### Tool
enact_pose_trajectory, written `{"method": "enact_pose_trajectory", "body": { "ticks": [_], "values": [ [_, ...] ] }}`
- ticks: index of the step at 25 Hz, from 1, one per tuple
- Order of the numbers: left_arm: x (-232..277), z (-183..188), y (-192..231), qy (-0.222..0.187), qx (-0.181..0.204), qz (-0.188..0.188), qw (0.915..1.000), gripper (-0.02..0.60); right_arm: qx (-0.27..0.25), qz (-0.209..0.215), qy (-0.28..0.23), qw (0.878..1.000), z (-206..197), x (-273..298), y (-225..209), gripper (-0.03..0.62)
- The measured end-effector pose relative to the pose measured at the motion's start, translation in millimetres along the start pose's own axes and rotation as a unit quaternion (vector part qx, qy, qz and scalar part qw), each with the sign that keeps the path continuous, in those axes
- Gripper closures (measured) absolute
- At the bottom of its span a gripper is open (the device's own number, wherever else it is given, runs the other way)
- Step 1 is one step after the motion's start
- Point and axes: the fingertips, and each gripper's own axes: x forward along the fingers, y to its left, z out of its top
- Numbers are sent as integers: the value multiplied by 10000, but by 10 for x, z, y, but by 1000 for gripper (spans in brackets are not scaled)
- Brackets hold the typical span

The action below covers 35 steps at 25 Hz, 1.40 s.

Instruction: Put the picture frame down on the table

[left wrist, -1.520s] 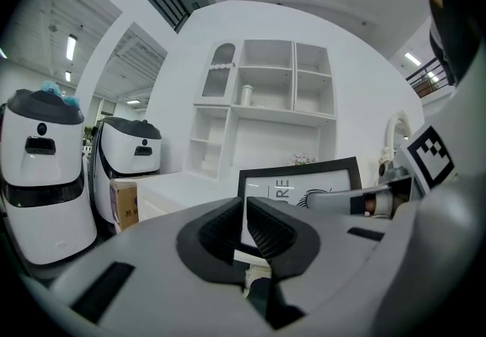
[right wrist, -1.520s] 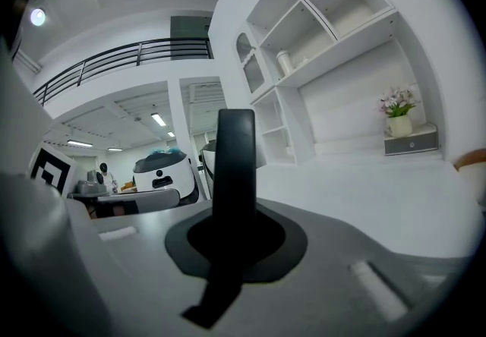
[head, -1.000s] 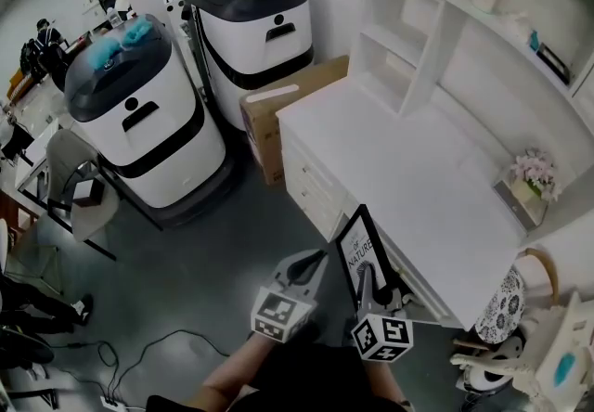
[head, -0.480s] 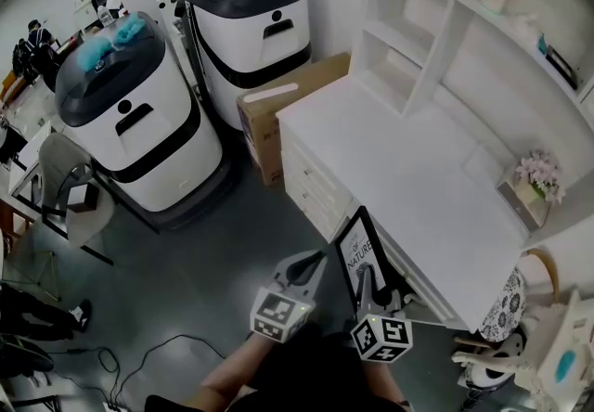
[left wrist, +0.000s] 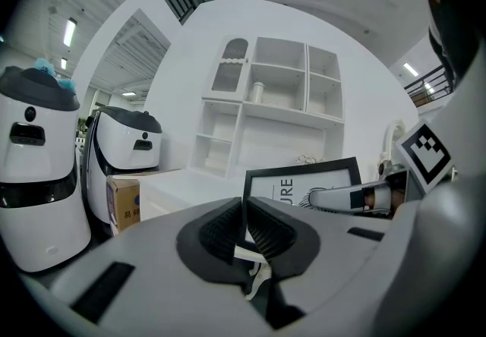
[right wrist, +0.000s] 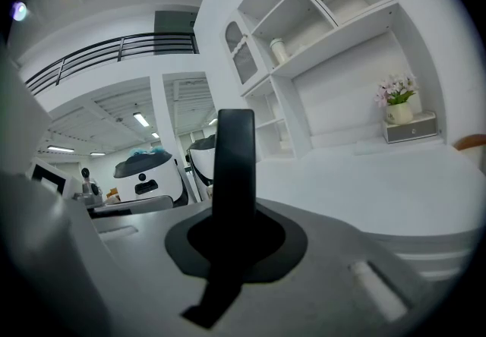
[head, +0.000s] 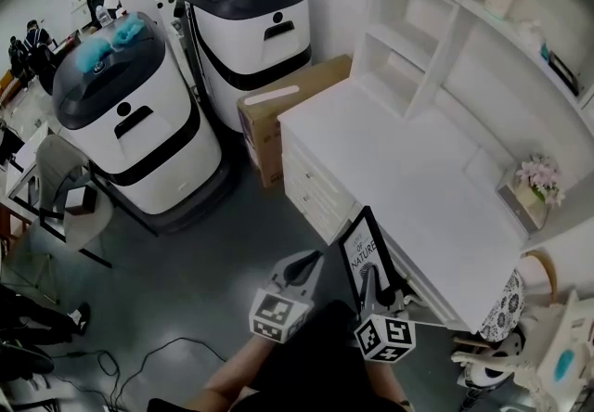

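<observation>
The frame [head: 363, 251] stands upright, long axis vertical, its lower edge clamped in the right gripper [head: 371, 284] at the table's [head: 418, 187] near edge. The bare top lies ahead and to the right. The left gripper [head: 310, 263] is just beside it, farther from the table, jaws together and empty.

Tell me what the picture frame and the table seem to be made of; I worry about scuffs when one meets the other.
Picture frame: thin black matte border, likely plastic or painted wood; the look leaves it open. Whether its white printed face is glazed cannot be told. Table: smooth, even white with no grain, so probably painted or laminated board.
</observation>
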Motion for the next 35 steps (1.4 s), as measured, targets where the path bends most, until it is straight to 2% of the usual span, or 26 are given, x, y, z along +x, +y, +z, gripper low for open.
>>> {"method": "enact_pose_trajectory", "body": {
  "ticks": [7,18,35],
  "values": [
    [-118,-100,98,49,-153,199,9997,554,49,-64,19,10000,3,4,-31,583],
    [-73,-76,309,32,-142,422,9990,554,13,246,99,9996,-5,274,100,583],
    [446,59,598,88,-80,398,9991,554,-82,477,-21,9988,292,836,131,583]
  ]
}}
